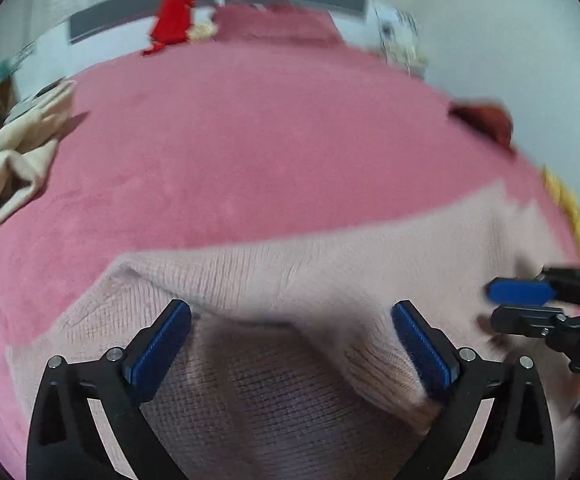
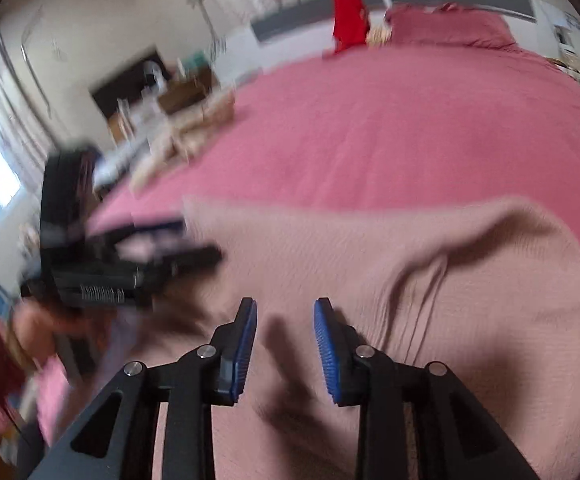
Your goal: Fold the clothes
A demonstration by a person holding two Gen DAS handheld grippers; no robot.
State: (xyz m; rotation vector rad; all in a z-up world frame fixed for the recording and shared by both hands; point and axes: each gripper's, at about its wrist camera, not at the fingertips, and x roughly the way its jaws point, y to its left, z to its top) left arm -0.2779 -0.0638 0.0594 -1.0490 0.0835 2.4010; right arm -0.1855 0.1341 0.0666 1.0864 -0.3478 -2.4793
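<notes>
A pale pink knit sweater (image 1: 290,264) lies on the pink bedspread (image 1: 250,140), with one fold laid over its lower part. My left gripper (image 1: 290,312) hovers just above it, jaws wide apart and nothing pressed between the blue pads. At the right edge of the left wrist view, my right gripper (image 1: 521,304) shows side-on over the same sweater. In the right wrist view the sweater (image 2: 369,260) fills the foreground, and my right gripper (image 2: 286,308) stands partly open above it with an empty gap. My left gripper (image 2: 170,248) is a blur at the left.
A cream garment (image 1: 6,168) lies crumpled at the bed's left edge. A red garment (image 1: 174,12) hangs at the far end beside a pink pillow (image 1: 274,24). A dark red item (image 1: 485,120) and a yellow cloth (image 1: 569,208) sit at the right edge.
</notes>
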